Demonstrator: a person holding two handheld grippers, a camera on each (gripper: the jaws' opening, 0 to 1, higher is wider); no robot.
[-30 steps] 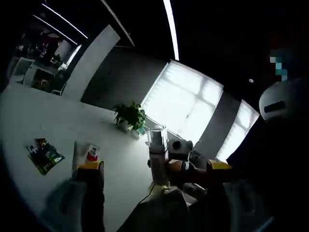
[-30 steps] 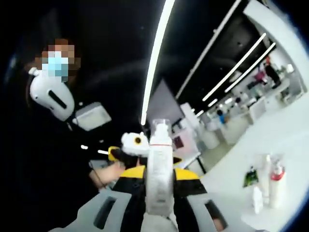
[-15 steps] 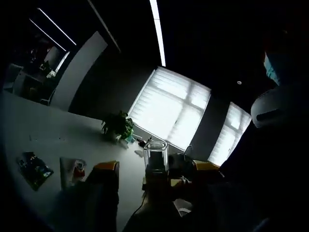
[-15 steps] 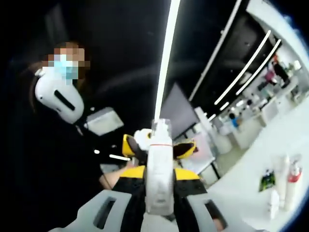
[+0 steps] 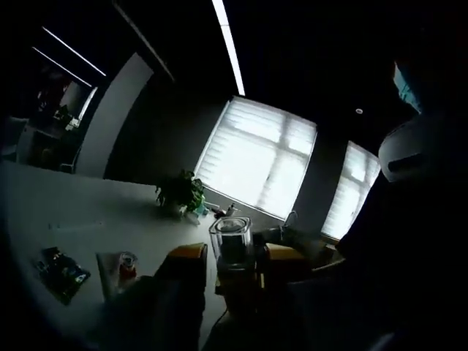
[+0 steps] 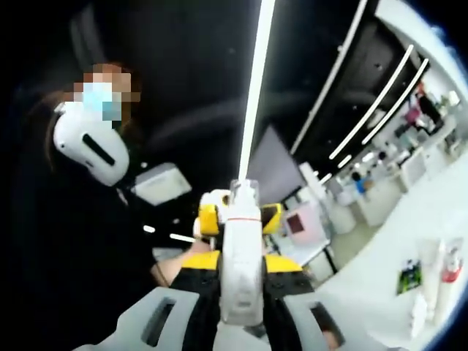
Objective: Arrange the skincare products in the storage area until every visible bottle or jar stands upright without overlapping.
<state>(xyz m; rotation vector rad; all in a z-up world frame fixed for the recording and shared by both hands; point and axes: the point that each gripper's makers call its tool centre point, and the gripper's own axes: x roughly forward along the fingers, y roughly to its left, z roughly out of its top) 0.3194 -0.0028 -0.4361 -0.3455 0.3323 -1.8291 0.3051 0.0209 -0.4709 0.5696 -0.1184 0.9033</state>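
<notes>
My right gripper (image 6: 241, 265) is shut on a white pump bottle (image 6: 241, 281) and holds it raised off the table, its clear cap (image 6: 245, 191) pointing away from the camera. In the right gripper view, the left gripper (image 6: 240, 216) faces it, with yellow-tipped jaws on either side of the bottle's top. In the left gripper view, the clear cap (image 5: 232, 241) sits between the jaws of the left gripper (image 5: 234, 256). A narrow gap shows on each side, so this gripper is open around the cap.
A white table (image 5: 88, 212) carries a green packet (image 5: 62, 267), a white tube (image 5: 121, 265) and a potted plant (image 5: 179, 194). In the right gripper view, white tubes (image 6: 439, 270) and the green packet (image 6: 409, 276) stand at the right. A person with a white headset (image 6: 91, 150) is close behind.
The left gripper's jaws have closed in steadily around the bottle's clear cap, from wide apart to nearly touching it. Both views have shifted with the hands; the right gripper keeps its hold.
</notes>
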